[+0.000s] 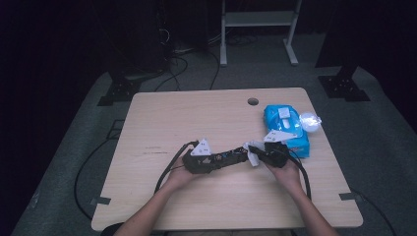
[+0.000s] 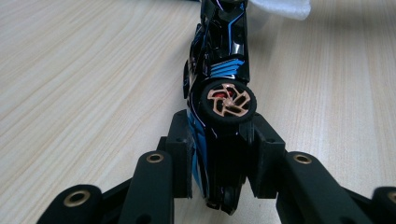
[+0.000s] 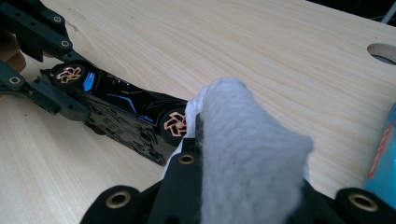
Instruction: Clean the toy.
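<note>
Sideways, the toy car (image 1: 227,157) lies left-right on its side, rear clamped in the left hand-held gripper (image 2: 223,140), nose meeting the right hand-held gripper's (image 3: 243,154) pinched wipe (image 3: 247,154).

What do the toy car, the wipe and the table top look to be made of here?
Toy car: glossy black shell with blue stripes, likely plastic; sharp highlights, coppery wheel rims. Wipe: soft, fuzzy white nonwoven cloth or tissue; matte, fibrous surface. Table: pale wood-grain top, probably laminate; even printed-looking grain, slight sheen.
</note>
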`<state>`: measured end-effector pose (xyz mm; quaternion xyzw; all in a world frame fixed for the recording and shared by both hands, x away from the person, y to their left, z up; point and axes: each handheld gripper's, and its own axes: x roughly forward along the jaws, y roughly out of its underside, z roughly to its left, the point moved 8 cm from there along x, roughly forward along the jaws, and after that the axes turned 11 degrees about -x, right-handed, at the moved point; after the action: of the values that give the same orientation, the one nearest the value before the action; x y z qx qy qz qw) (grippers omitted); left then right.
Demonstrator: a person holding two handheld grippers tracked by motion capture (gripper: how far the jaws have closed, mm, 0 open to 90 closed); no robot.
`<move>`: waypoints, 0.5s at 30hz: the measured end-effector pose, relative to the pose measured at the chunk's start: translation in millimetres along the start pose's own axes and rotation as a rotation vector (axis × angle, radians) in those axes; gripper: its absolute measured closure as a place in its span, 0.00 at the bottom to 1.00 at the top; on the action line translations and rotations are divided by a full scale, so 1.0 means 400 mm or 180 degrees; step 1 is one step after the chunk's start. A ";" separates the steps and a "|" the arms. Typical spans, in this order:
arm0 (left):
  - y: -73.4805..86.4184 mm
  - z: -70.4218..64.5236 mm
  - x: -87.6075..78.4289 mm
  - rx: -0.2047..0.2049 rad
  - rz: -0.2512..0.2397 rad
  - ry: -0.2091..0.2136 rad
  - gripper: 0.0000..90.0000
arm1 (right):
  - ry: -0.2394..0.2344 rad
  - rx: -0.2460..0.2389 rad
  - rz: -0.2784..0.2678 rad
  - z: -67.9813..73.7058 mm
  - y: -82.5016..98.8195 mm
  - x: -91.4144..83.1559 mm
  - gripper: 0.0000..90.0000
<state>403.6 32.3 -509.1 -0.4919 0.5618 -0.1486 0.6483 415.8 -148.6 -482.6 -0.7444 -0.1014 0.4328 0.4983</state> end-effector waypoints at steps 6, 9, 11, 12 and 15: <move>-0.017 0.000 0.005 -0.0014 0.0020 -0.0041 0.64 | -0.0101 0.0063 -0.0027 0.016 -0.006 0.004 0.93; -0.017 0.002 0.006 0.0015 0.0037 -0.0043 0.69 | -0.0100 0.0015 -0.0030 0.027 -0.015 0.008 0.93; -0.017 0.003 0.005 0.0012 0.0039 -0.0046 0.70 | -0.0112 0.0002 -0.0086 0.034 -0.026 0.004 0.93; -0.017 0.004 0.004 0.0016 0.0043 -0.0041 0.70 | -0.0142 0.0020 -0.0131 0.041 -0.034 0.001 0.93; -0.018 0.006 0.000 0.0042 0.0063 -0.0036 0.71 | -0.0268 0.0022 -0.0269 0.068 -0.062 0.004 0.93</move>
<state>408.3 30.2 -503.7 -0.4829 0.5621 -0.1430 0.6561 403.5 -118.0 -466.4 -0.7188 -0.1521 0.4427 0.5140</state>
